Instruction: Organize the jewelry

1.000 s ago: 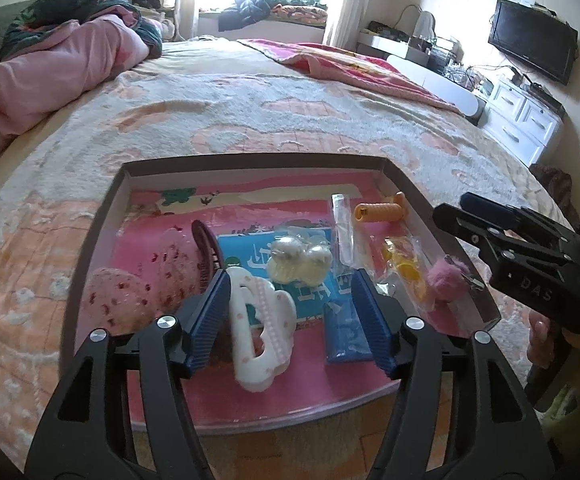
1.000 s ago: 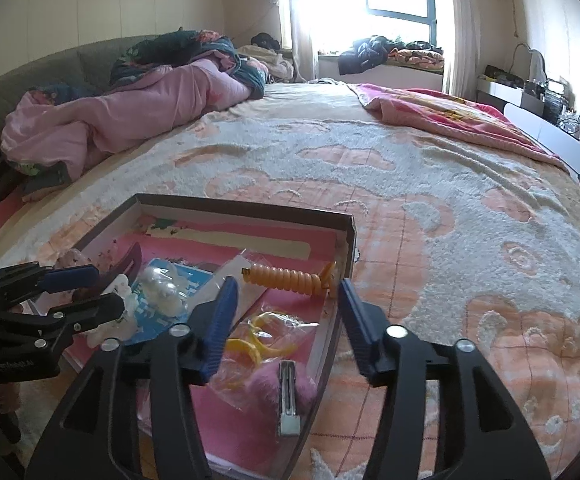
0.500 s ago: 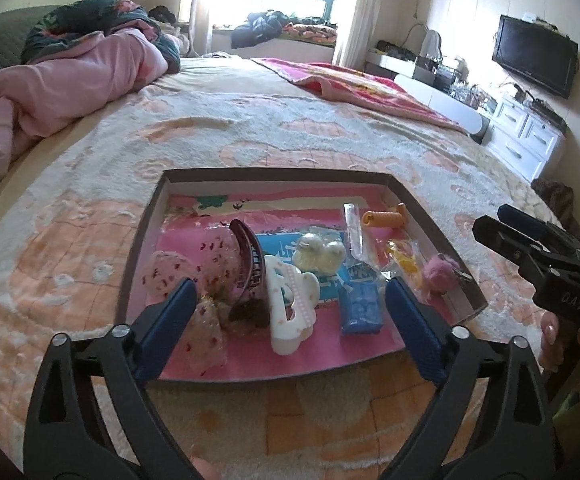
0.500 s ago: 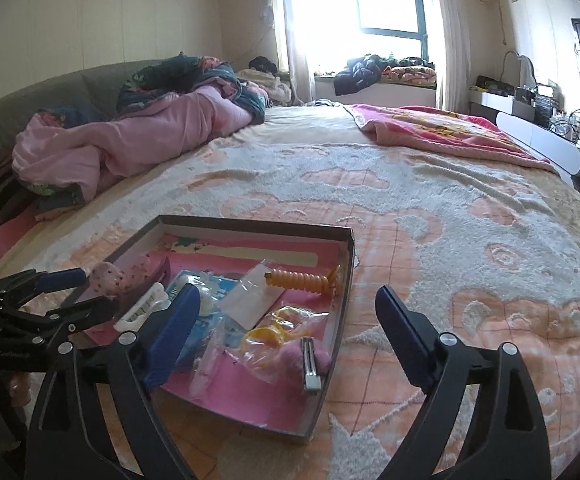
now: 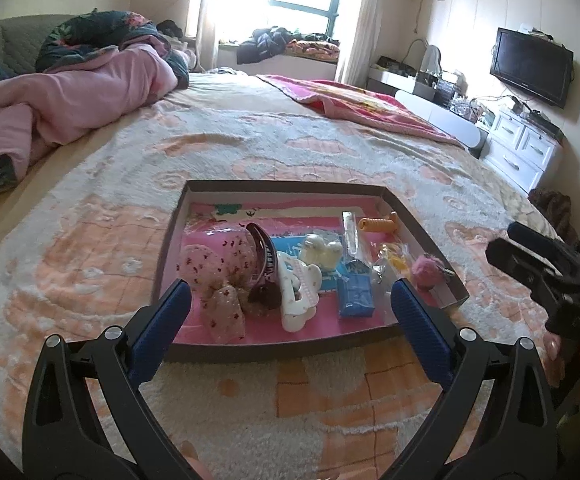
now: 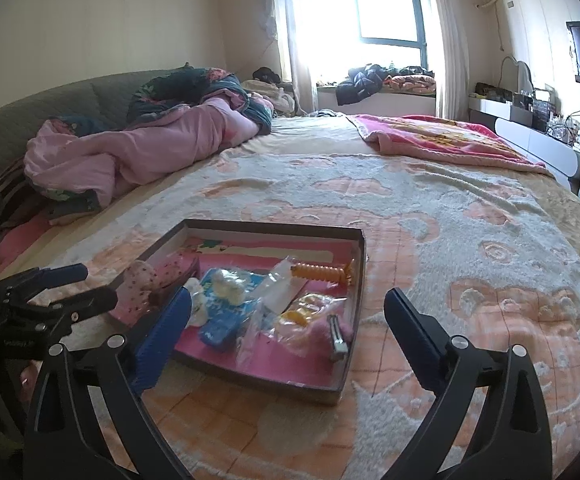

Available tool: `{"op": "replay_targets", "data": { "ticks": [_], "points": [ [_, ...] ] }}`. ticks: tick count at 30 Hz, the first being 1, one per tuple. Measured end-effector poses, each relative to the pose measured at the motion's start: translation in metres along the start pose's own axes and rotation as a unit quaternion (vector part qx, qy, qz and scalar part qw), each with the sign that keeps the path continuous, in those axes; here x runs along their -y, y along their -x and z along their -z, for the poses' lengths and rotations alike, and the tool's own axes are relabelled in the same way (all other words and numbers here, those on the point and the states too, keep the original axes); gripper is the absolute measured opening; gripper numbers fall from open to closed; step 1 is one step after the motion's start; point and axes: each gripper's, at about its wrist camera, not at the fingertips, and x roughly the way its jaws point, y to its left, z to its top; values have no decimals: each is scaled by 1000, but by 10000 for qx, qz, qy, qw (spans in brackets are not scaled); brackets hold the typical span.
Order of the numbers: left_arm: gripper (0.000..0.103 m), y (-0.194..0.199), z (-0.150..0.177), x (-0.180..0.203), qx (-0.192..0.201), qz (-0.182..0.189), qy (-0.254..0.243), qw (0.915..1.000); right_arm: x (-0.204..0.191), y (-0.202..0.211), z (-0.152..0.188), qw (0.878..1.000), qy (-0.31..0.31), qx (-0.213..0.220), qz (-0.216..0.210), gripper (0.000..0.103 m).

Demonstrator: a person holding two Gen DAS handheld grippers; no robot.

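Note:
A shallow dark box (image 5: 171,240) with a pink floor lies on the bed. It holds a white claw clip (image 5: 300,292), a brown hair clip (image 5: 263,256), a pink dotted fabric piece (image 5: 213,264), a cream pearl piece (image 5: 322,254), a blue packet (image 5: 356,300), an orange coil (image 5: 376,225) and a pink pom-pom clip (image 5: 426,272). My left gripper (image 5: 290,292) hangs before the box's near edge, its jaws opening wide with nothing between them. My right gripper (image 6: 288,298) hovers near the box's near right corner (image 6: 340,390), jaws also opening and empty.
The box rests on a fluffy peach-and-white bedspread (image 6: 470,240). A pink quilt (image 5: 69,96) is heaped at the far left, a pink blanket (image 5: 350,100) at the far right. White drawers (image 5: 522,152) and a wall television (image 5: 530,66) stand beyond the bed's right edge.
Both grippers have drawn back and up from the box and their jaws have spread wide. The white claw clip that was between the left jaws now lies free in the box.

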Motion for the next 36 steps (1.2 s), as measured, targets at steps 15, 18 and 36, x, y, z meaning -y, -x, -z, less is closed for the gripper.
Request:
{"op": "replay_targets", "data": {
  "ticks": [15, 18, 36],
  "points": [
    [91, 31, 10, 3, 229, -142, -45, 9996, -16, 31, 13, 9998, -146, 153, -5, 96],
    [91, 36, 15, 6, 266, -185, -60, 9995, -18, 37, 15, 9998, -140, 173, 3, 96],
    [91, 66, 37, 0, 678, -399, -50, 9969, -35, 69, 48, 9981, -13, 554, 280, 96]
  ]
}}
